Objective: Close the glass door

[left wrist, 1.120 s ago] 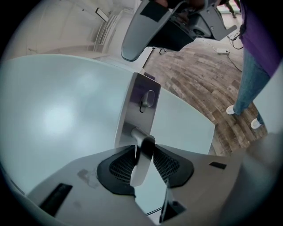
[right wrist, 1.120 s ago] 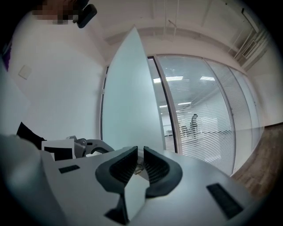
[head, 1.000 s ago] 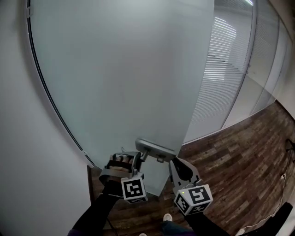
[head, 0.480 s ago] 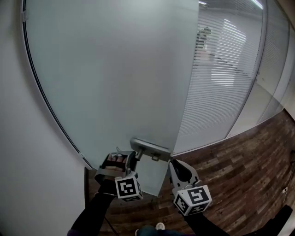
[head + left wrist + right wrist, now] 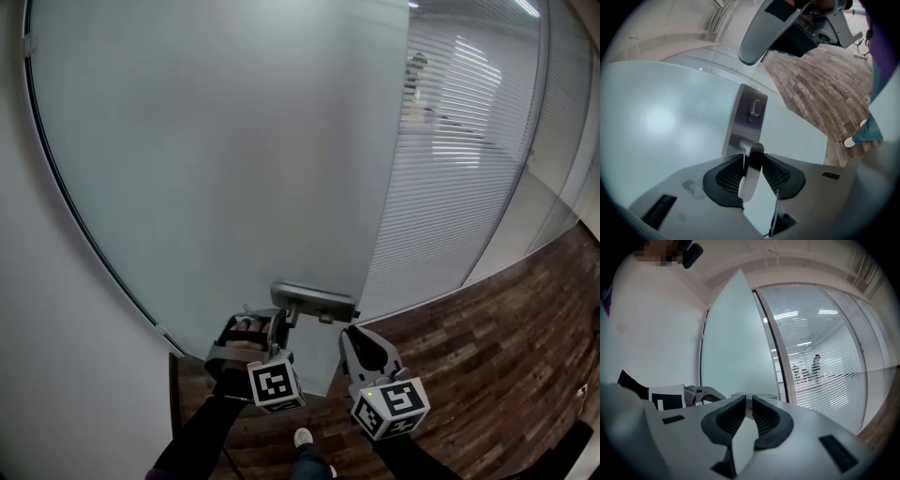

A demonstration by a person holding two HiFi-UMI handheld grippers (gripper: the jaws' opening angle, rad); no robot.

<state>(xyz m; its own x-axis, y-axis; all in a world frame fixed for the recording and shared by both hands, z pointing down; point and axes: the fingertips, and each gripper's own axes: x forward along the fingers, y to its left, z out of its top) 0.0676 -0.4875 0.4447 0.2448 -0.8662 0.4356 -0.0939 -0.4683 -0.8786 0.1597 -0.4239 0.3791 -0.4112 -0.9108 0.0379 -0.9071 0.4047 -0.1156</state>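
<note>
At the glass door (image 5: 234, 141), left tongs (image 5: 752, 159) clamp its handle (image 5: 746, 185), right tongs (image 5: 748, 401) pinch its edge beside a slatted partition (image 5: 459, 159).

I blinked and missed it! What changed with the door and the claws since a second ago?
The glass door swung, its free edge shifting left in the head view, so more of the blinds shows. Both claws went along with it. Unchanged: left claw clamped on the handle, right claw pinching the door's edge.

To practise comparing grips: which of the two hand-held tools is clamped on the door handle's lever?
The left tool: its pads squeeze the metal lever of the frosted door. The right tool sits by the door's edge, off that lever.
</note>
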